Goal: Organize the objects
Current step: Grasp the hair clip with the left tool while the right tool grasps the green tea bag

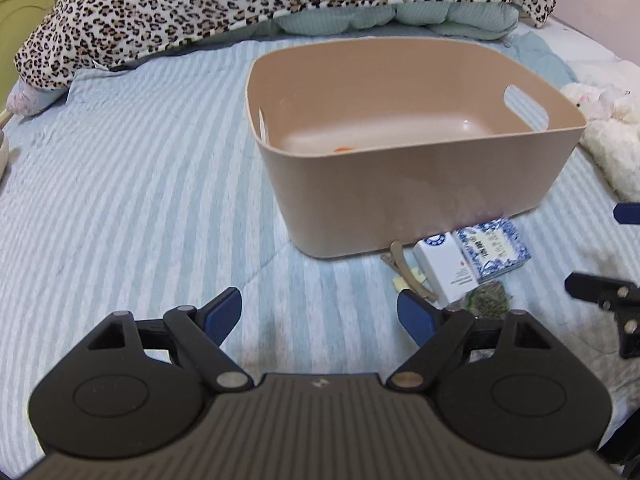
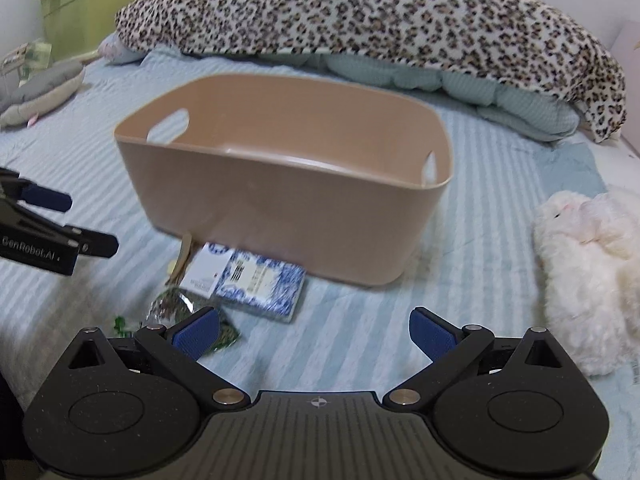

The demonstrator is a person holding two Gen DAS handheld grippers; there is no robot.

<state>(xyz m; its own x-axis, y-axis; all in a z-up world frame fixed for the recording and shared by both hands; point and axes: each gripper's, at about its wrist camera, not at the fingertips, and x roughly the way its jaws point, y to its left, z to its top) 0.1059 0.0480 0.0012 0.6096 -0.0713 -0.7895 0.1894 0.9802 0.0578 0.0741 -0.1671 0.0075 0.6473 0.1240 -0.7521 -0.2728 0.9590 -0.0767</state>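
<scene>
A tan plastic bin (image 1: pixel 420 184) (image 2: pixel 280 208) stands on the striped bed; something small and orange (image 1: pixel 343 149) lies inside. In front of it lie a blue-and-white patterned box (image 1: pixel 494 249) (image 2: pixel 260 284), a white box (image 1: pixel 444 270) (image 2: pixel 204 270), a beige hair clip (image 1: pixel 404 268) (image 2: pixel 182 260) and a green packet (image 1: pixel 488 298) (image 2: pixel 184 304). My left gripper (image 1: pixel 320 316) is open and empty, low over the bed left of these items. My right gripper (image 2: pixel 314 332) is open and empty, just right of the packet.
A leopard-print blanket (image 1: pixel 240 0) (image 2: pixel 380 20) over a pale green duvet lies behind the bin. A white plush toy (image 1: pixel 612 120) (image 2: pixel 592 264) lies at the right. A grey cushion (image 2: pixel 40 92) and green container (image 2: pixel 100 0) are far left.
</scene>
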